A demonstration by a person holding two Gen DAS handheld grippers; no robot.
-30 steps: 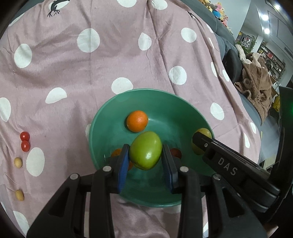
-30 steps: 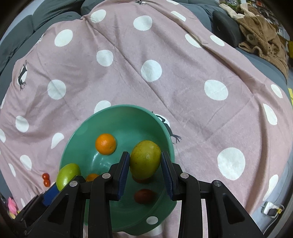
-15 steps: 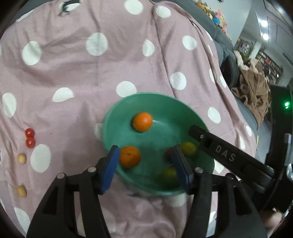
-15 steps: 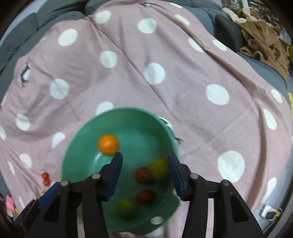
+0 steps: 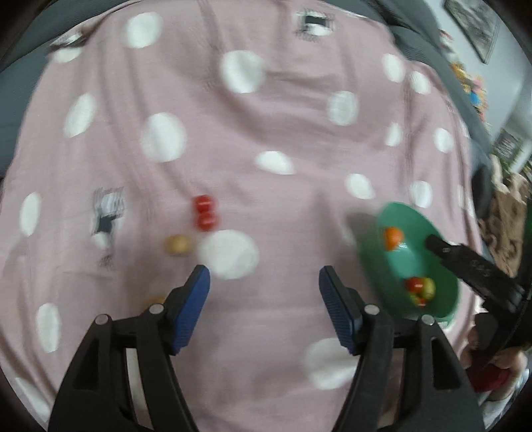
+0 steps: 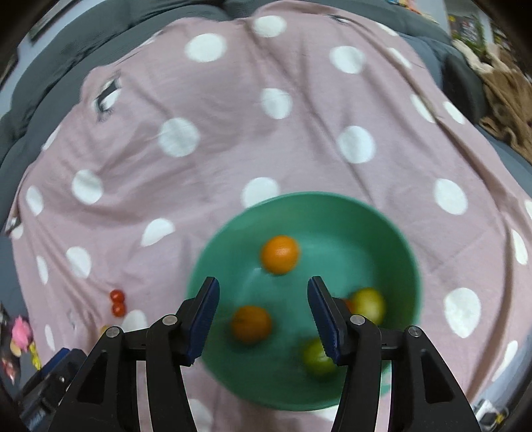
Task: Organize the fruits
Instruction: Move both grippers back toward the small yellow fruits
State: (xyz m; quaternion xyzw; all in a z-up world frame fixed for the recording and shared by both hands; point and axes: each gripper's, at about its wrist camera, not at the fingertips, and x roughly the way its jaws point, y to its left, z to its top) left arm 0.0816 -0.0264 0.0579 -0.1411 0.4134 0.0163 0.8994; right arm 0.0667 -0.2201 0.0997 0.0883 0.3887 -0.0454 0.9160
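Pink polka-dot cloth [image 6: 299, 139] covers the surface, grey sofa [image 6: 139, 20] behind. Round green plastic bowl [image 6: 382, 219] holds two oranges [image 6: 280, 254], yellow-green fruit [image 6: 368, 305], green fruit [image 6: 316, 357]. Right tool [image 6: 263, 319] spread, empty, above bowl. Left tool [image 5: 264, 307] jaws just widening, empty, over cloth near two red cherry tomatoes [image 5: 205, 212] and a tan round fruit [image 5: 178, 245].

Setting: a home living room. Evidence: a pink cloth with white polka dots [image 6: 299, 159] is draped over a grey upholstered sofa [image 6: 186, 13], whose cushions show along the far edge. A brown garment [image 6: 505, 99] lies crumpled on the sofa at far right. Soft toys [image 5: 472, 89] sit at far right in the left wrist view, below a framed picture [image 5: 478, 30] on the wall. Further bright toys [image 6: 20, 339] lie at near left.
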